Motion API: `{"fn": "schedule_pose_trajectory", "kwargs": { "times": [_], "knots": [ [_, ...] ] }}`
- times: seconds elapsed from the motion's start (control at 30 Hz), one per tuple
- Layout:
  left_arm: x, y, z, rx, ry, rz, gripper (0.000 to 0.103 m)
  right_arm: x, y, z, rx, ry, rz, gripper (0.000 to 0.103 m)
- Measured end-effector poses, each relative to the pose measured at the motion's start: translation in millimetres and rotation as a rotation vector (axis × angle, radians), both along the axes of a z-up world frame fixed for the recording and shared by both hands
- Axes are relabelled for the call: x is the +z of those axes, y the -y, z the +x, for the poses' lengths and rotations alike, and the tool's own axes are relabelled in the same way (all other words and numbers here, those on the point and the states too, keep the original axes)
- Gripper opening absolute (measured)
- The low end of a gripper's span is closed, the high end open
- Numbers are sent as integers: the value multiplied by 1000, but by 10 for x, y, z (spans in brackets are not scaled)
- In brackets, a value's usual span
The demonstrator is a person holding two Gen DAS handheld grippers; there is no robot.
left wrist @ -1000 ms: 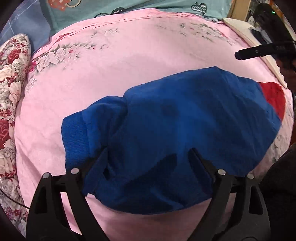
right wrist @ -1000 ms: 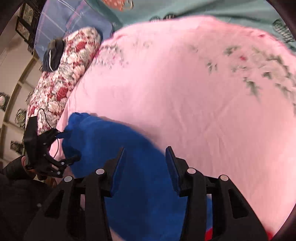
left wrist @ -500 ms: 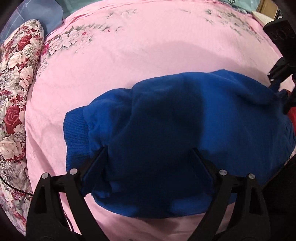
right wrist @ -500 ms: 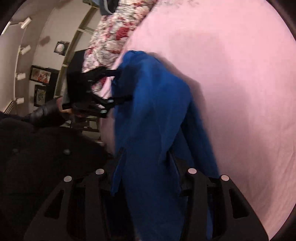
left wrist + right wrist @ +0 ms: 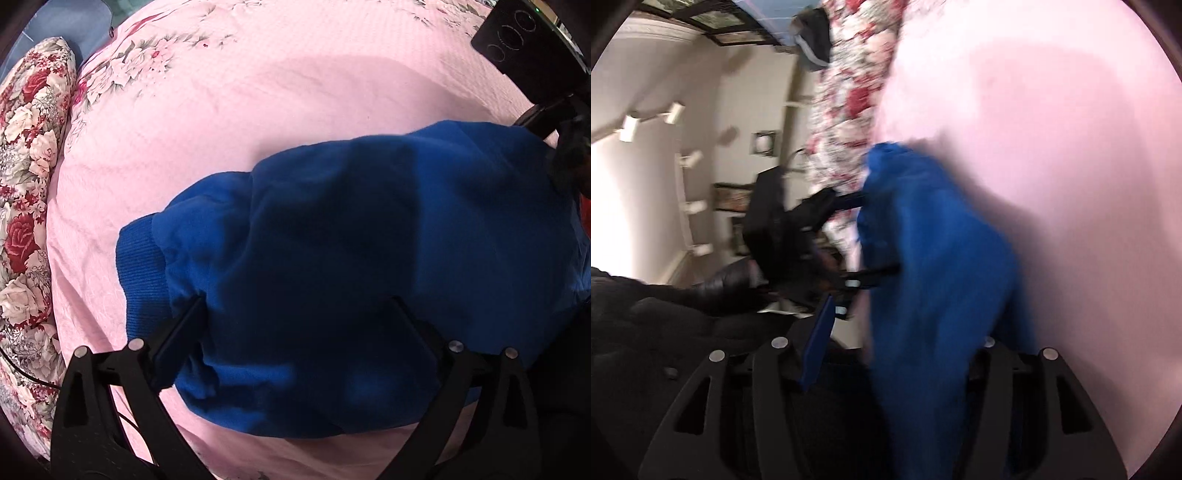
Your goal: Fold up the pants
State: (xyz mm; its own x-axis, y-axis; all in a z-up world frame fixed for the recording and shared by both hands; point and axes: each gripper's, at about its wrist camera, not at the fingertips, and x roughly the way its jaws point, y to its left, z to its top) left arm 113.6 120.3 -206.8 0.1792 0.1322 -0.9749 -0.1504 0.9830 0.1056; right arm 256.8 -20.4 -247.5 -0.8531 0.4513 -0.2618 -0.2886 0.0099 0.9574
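Blue pants (image 5: 369, 266), folded over into a thick soft heap, lying on the near part of a pink bedspread (image 5: 295, 92). At the left end of the heap, a ribbed cuff (image 5: 142, 273), flat on the pink cloth. At the far right end, raised a little off the bed and draped toward the right gripper (image 5: 908, 321).

Left gripper (image 5: 297, 301) pointing steeply down over the near edge of the pants. Jaws spread wide and just opened further, released. Between the two fingers only the blue cloth, lying loose; left fingertip (image 5: 192, 314) just beside the cuff, and no pressing on the cloth to be seen.

In the right wrist view, much blur. Right gripper pointing nearly level along the bed, jaws partly apart and just opened more. Blue cloth hanging between them and over the right finger, hiding it; left finger with its blue pad (image 5: 816, 343) standing clear of the cloth, so no clamping visible.

Further out: a flowered cushion (image 5: 26, 184) along the left edge of the bedspread, printed with red and white roses. On its far end, a dark object (image 5: 812, 37), too blurred to name. Behind the left gripper, a black padded sleeve (image 5: 683, 295). Beyond, a pale wall (image 5: 646, 166) with small shelves and a framed picture.
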Motion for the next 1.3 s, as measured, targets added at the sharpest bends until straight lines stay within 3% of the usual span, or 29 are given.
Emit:
{"fn": "schedule_pose_trajectory", "kwargs": {
  "times": [0.07, 0.13, 0.2, 0.43, 0.53, 0.6, 0.73, 0.8, 0.9, 0.97, 1.1, 1.2, 1.23, 1.3],
  "knots": [
    [-8, -8, 6, 0, 0, -1, 100, 18, -29, 38, -28, 37, 1, 56],
    [-20, -15, 12, -2, -2, 2, 100, 71, -45, 218, -167, 109, 14, 55],
    [-30, 4, 16, -12, -2, 4, 100, 96, 66, 453, -286, 100, 19, 50],
    [-60, -1, -10, -57, 14, 24, 100, 153, 411, 482, -379, 213, -81, 50],
    [16, -24, -102, -72, 19, 2, 100, 416, 773, 493, -472, 345, -111, 50],
    [78, -95, -192, -80, 31, -21, 100, 639, 934, 354, -488, 416, -71, 50],
    [89, -249, -426, -101, 37, 33, 100, 974, 1004, -290, -401, 535, 51, 47],
    [106, -382, -530, -86, 48, 47, 100, 974, 893, -684, -319, 572, 66, 44],
    [163, -621, -661, -30, 86, 22, 100, 846, 699, -1218, -192, 651, 55, 40],
    [201, -779, -757, 14, 113, 7, 100, 732, 579, -1526, -122, 755, 30, 40],
    [270, -903, -864, 31, 161, -10, 100, 544, 426, -1712, -98, 910, -47, 34],
    [312, -895, -951, 5, 192, -18, 100, 481, 405, -1829, -57, 1069, -74, 18],
    [321, -884, -977, -3, 199, -22, 100, 504, 409, -1862, -49, 1085, -76, 6],
    [355, -898, -983, -14, 217, -31, 100, 597, 432, -1918, -67, 1101, -80, 1]
  ]
}}
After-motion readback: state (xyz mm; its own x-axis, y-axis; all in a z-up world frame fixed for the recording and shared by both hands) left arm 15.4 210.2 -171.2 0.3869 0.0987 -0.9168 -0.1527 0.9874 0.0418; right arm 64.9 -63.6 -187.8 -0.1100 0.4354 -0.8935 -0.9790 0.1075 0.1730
